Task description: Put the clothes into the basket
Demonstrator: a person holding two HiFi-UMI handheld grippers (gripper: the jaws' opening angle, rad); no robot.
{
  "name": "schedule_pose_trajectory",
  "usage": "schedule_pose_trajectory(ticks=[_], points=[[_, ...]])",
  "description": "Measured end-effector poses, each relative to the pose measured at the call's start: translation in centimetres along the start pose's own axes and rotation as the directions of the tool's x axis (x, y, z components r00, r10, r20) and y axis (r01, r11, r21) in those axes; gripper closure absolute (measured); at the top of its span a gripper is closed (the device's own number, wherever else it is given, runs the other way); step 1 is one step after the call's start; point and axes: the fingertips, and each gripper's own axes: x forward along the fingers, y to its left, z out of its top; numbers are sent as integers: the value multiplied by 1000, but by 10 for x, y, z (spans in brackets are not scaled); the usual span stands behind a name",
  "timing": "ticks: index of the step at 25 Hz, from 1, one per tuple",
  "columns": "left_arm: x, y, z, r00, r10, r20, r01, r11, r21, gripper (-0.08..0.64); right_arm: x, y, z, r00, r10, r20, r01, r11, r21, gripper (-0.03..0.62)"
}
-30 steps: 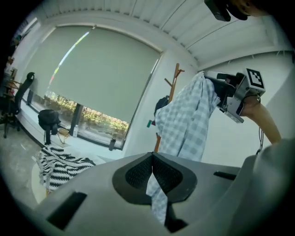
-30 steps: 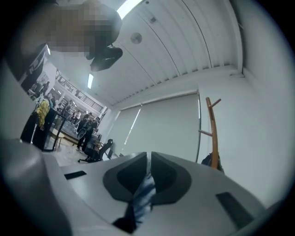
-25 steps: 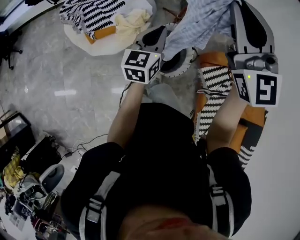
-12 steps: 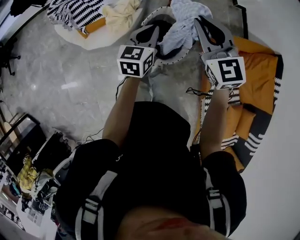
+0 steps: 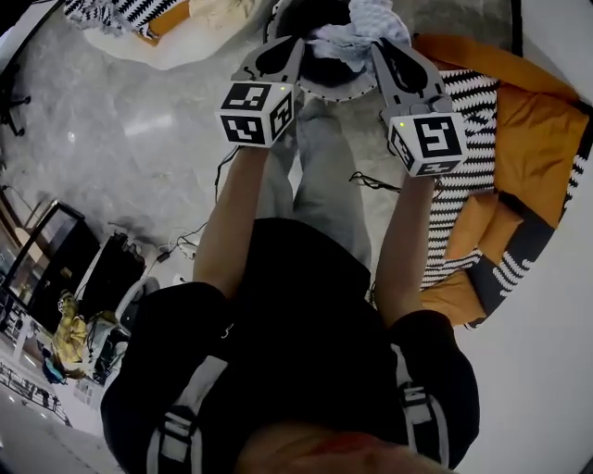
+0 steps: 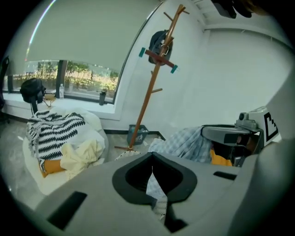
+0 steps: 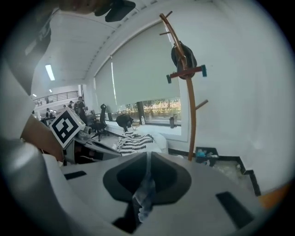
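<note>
Two grippers, the left gripper (image 5: 289,44) and right gripper (image 5: 377,46), each pinch the checked shirt (image 5: 363,23). It hangs over the basket (image 5: 341,93) at 12 o'clock.

Side by side, the left forearm (image 5: 227,218) and right forearm (image 5: 400,231) stretch forward; the grey left gripper (image 5: 293,44) and grey right gripper (image 5: 378,46), angled slightly downward, each clamp their fingers on a pale blue checked cloth (image 5: 366,20).
</note>
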Motion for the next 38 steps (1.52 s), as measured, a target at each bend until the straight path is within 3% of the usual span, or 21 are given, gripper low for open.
schedule_pose_trajectory(ticks=[6,11,16,19,24,27,33,34,35,38], points=[[38,13,-69,996,0,-89,-4,999,-47,560,27,-8,-92,994,21,-111,-14,997,71,563],[47,34,-62,993,4,-119,-14,997,-81,560,60,-9,-100,981,44,-188,-29,996,80,563],[89,60,-138,985,22,-174,-42,993,-113,560,113,-8,-216,953,115,-281,-80,988,135,563],[101,67,-164,981,22,-193,-50,988,-143,560,131,-6,-263,933,139,-332,-89,983,162,563],[109,80,-182,976,15,-217,-56,981,-186,560,167,-10,-314,914,114,-388,-21,971,237,563],[108,90,-193,970,31,-243,-77,980,-184,560,185,-6,-345,908,111,-404,28,946,322,563],[122,93,-197,970,45,-237,-98,972,-215,560,196,-25,-397,875,66,-479,148,906,396,555],[123,93,-197,971,47,-235,-100,971,-219,560,196,-26,-401,871,67,-487,157,901,403,511],[123,93,-197,971,48,-233,-102,970,-223,560,195,-26,-403,866,69,-496,159,901,403,426],[120,93,-196,973,53,-225,-106,967,-232,560,188,-26,-397,861,78,-503,144,910,389,426]])
